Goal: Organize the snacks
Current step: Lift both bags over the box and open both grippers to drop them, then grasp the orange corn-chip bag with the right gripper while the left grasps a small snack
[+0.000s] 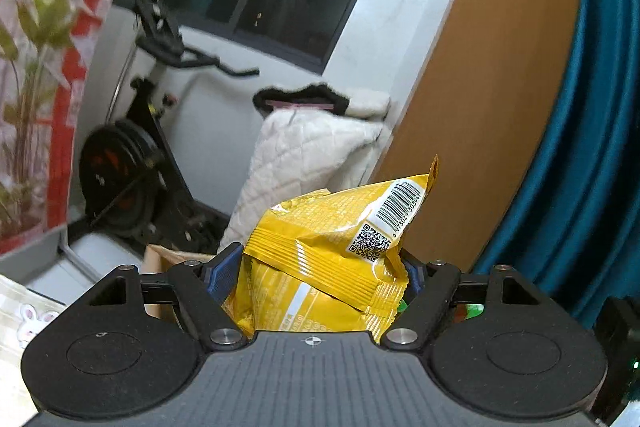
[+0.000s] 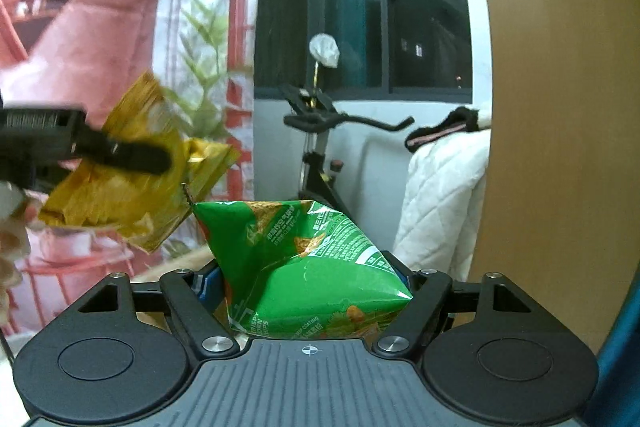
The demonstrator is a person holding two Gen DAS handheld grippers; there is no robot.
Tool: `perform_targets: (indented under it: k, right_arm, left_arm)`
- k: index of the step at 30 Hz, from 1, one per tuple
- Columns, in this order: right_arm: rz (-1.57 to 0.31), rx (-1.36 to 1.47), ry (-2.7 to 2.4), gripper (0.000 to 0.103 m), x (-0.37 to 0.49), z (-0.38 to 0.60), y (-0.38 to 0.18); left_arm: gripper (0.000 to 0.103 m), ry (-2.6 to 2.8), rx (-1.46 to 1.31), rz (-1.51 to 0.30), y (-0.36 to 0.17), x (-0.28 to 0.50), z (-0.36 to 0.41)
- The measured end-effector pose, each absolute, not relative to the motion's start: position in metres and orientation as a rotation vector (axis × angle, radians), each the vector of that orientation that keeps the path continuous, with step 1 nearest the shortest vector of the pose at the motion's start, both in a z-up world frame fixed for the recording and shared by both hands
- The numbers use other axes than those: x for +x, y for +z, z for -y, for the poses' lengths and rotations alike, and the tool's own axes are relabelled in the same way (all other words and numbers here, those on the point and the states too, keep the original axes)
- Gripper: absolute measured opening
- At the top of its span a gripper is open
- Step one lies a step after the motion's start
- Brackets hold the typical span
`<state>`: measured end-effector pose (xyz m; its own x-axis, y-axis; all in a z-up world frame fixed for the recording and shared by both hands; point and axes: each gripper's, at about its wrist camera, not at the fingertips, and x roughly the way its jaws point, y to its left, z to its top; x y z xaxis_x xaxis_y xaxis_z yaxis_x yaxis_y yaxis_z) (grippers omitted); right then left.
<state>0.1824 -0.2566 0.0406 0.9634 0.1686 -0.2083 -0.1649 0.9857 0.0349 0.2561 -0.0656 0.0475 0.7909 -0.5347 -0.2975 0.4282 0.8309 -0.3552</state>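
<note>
An exercise bike [image 2: 320, 147] stands before a white wall under dark windows [image 2: 400, 7]. Just right of the bike, a white quilted cover [image 2: 440, 195] leans against a wooden panel [image 2: 552, 107]. Left of the bike hangs a red-and-white printed cloth [image 2: 100, 7].

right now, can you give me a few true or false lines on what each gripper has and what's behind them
1. The left gripper is closed on a yellow bag. True.
2. The right gripper holds a red bag. False: it holds a green bag.
3. Both bags rest on a table. False: each is held up in the air between the fingers, with the room behind.
4. An exercise bike stands below the window. True.
5. In the right wrist view the yellow bag shows to the left of the green one. True.
6. The curtain at the right edge of the left wrist view is red. False: it is teal.
</note>
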Motion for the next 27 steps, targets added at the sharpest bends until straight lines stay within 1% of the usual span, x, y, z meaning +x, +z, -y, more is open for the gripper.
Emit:
perform_targets:
  k: [3,6,8,13,19,21,22,27]
  right_arm:
    - [-0.250,0.039,0.162,0.073,0.205,0.257,0.026]
    - [-0.289,0.060,0.161,0.076,0.219,0.255,0.012]
    - [-0.301,0.072,0.155,0.090,0.222,0.255,0.004]
    - [-0.304,0.082,0.173,0.090,0.206,0.256,-0.002]
    - [-0.291,0.103,0.189,0.092,0.162,0.261,0.000]
    - [-0.289,0.119,0.196,0.097,0.148,0.263,0.000]
    - [-0.288,0.124,0.195,0.102,0.141,0.264,-0.001]
    - [-0.310,0.110,0.178,0.102,0.097,0.257,-0.022]
  left_arm:
    - [0.081,-0.511,-0.262,-0.443,0.034,0.279,0.077]
    - [0.087,-0.490,-0.275,-0.491,0.019,0.298,0.082]
    - [0.089,-0.479,-0.262,-0.512,0.014,0.309,0.083]
    - [0.089,-0.457,-0.204,-0.523,0.012,0.308,0.075]
    - [0.089,-0.422,-0.132,-0.464,0.018,0.252,0.046]
    - [0.089,-0.395,-0.110,-0.445,0.018,0.234,0.037]
    - [0.089,-0.379,-0.098,-0.436,0.017,0.223,0.032]
    - [0.089,-0.282,-0.023,-0.423,0.005,0.174,0.014]
